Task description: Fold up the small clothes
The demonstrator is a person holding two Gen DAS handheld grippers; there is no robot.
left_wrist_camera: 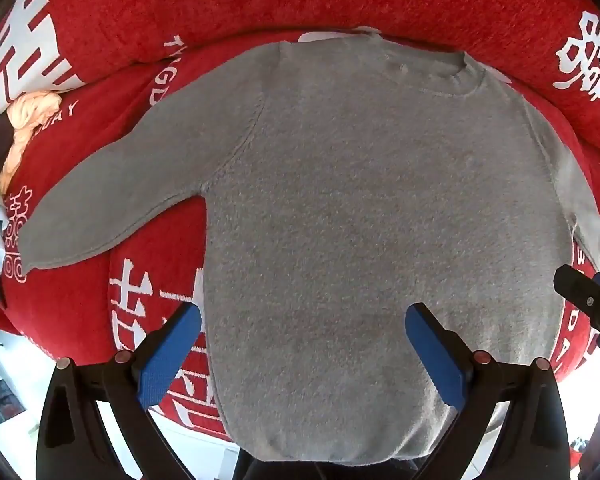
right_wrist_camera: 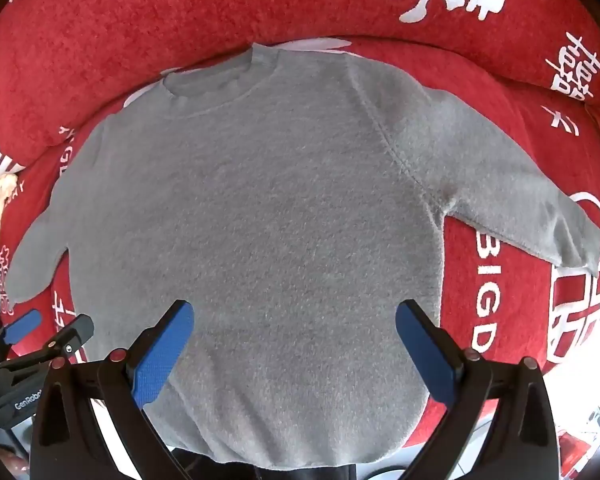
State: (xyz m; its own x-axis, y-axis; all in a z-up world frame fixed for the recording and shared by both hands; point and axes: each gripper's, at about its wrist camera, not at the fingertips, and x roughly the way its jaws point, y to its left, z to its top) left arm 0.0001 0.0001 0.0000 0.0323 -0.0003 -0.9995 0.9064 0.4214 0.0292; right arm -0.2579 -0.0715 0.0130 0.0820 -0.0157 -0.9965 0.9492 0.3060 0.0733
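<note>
Now, a pile of loose clothes (left_wrist_camera: 28, 120) sits at the far left edge of the red blanket (left_wrist_camera: 112, 32) that covers the bed or couch. A grey sweater (left_wrist_camera: 360, 208) lies flat and spread out in the middle of the blanket, front up, collar toward the far edge and hem hanging slightly over the near edge. Its long axis runs from near edge to far edge, and both sleeves splay outward and down toward the left and right edges.

The left gripper (left_wrist_camera: 302, 322) hovers over the sweater's lower left part, pointing down, its fingers wide apart with nothing between them; one finger hangs over the blanket, the other over the body. The right gripper (right_wrist_camera: 294, 318) hovers over the lower right part of the body, fingers likewise spread and empty.

Judging by this, each sleeve lies outward of its own gripper, so the left sleeve suits the left hand and the right sleeve the right.
</note>
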